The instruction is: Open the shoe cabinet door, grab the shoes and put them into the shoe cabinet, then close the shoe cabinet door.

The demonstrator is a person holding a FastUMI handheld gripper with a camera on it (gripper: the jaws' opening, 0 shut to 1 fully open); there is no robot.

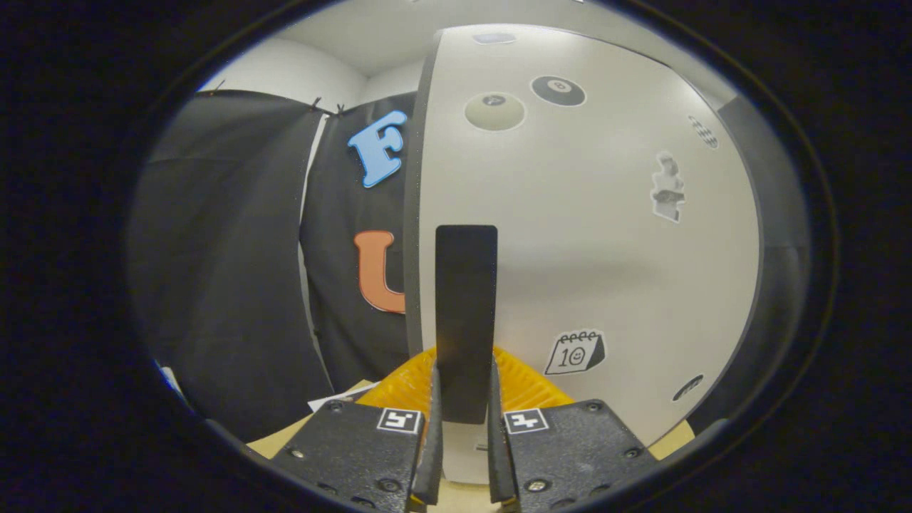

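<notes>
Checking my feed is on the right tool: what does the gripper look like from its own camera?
The gripper shows two black, textured blocks fastened with screws, each bearing a small square black-and-white marker near its inner top corner. A thin finger runs forward from each block.

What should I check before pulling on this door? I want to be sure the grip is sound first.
1. Gripper closed on the black handle: ok, both fingers press its sides.
2. Handle centred between the fingers: ok.
3. Cabinet door state: cannot tell whether shut or ajar.
4. Space beside the door's edge, toward the black cloth: ok, nothing close.
5. Shoes ready: cannot tell.
</notes>
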